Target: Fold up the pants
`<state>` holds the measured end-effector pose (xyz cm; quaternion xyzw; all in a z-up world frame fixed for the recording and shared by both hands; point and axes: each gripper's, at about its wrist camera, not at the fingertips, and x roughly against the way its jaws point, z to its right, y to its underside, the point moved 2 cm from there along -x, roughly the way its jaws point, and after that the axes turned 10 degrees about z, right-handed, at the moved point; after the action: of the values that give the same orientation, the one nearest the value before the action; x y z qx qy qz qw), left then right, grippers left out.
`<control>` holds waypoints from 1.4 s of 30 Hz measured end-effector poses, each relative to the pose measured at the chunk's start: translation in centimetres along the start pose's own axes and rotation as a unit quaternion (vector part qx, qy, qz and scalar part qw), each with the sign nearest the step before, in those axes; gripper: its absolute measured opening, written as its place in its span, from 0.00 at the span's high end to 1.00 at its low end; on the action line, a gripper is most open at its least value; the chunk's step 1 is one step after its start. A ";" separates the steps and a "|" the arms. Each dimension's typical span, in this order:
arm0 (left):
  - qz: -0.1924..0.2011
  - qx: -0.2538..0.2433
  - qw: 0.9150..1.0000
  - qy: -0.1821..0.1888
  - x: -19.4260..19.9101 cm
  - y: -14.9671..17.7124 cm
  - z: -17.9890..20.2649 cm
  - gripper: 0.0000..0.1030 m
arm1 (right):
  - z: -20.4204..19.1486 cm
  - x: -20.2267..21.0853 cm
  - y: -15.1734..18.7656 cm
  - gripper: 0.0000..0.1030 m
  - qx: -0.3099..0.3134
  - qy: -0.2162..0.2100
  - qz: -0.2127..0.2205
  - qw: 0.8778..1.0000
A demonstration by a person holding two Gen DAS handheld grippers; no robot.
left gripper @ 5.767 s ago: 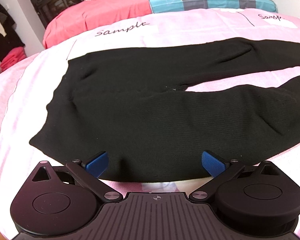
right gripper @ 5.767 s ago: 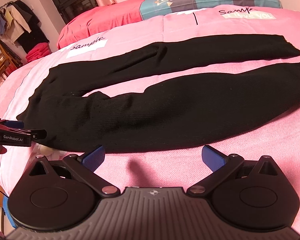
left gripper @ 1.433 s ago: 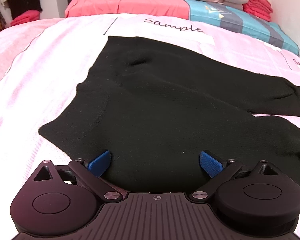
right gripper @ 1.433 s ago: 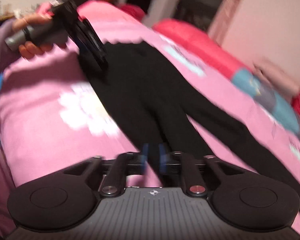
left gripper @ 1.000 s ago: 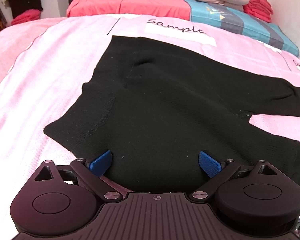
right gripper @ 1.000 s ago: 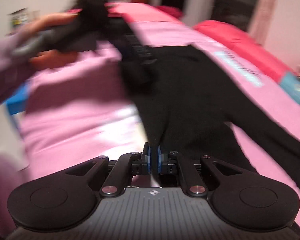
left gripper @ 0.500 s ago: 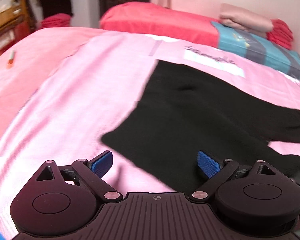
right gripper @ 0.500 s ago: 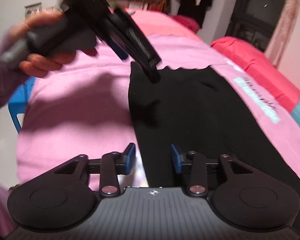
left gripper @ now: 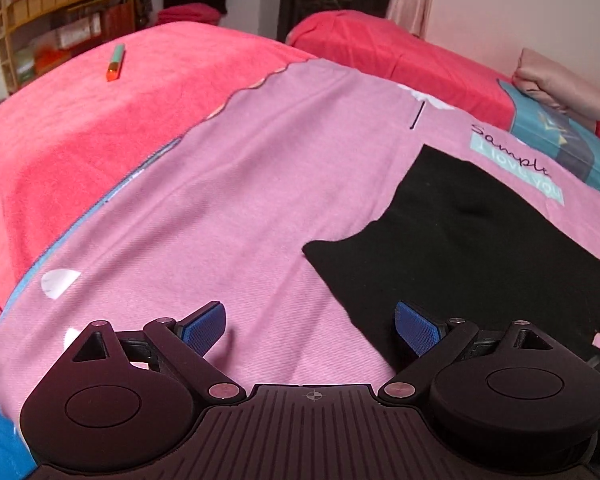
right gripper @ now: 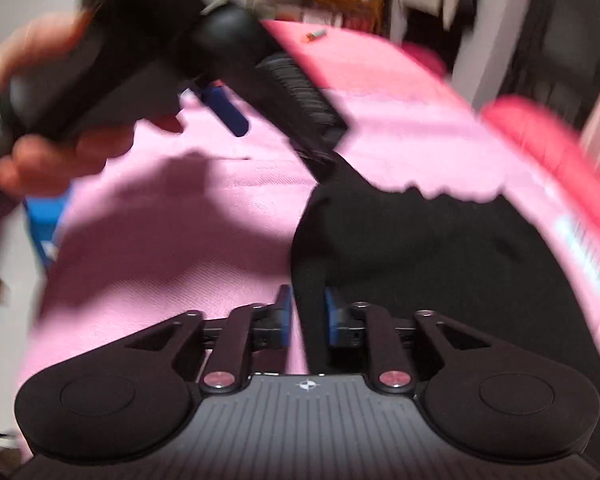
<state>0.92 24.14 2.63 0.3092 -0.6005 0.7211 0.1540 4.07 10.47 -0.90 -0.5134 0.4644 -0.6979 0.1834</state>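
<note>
Comparing against half a second back, I see the black pants (left gripper: 500, 248) sitting further toward the right edge of my left wrist view, with much more pink sheet (left gripper: 240, 200) exposed ahead. My left gripper (left gripper: 310, 326) points down at that bare sheet, fingers spread wide with nothing between them; the pants' near corner lies just beside the right blue pad. My right gripper (right gripper: 307, 318) was wider half a second back; its jaws are now closing, with a raised edge of the pants between the blue pads, close to both. Whether they press on it, I cannot tell. In the blurred right wrist view, my left hand (right gripper: 40, 128) grips its handle above the sheet. Count: one pair of pants, two grippers, one green-and-orange marker (left gripper: 115, 62) on the red blanket (left gripper: 80, 128).
</note>
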 end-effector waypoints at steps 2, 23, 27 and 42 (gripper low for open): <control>0.001 -0.005 1.000 -0.010 -0.1 0.1 -0.3 0.00 | 2.2 2.2 -1.3 0.56 -0.056 -0.041 0.017 0.997; 0.028 -0.038 0.998 0.040 1.1 -0.7 2.1 0.00 | 14.1 -5.1 -6.0 0.80 -0.131 0.002 0.000 0.991; 0.016 -0.057 0.996 0.064 -1.0 -1.0 5.0 0.00 | 16.0 -11.2 -4.5 0.82 -0.146 0.023 -0.066 0.987; -0.015 -0.101 0.993 0.065 -7.3 1.9 7.8 0.00 | 23.2 -12.8 -3.0 0.75 -0.163 0.114 -0.003 0.980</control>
<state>7.37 17.30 -2.77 0.2532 -0.6543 0.6730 0.2342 30.53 10.70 -4.47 -0.4544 0.5884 -0.6676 0.0411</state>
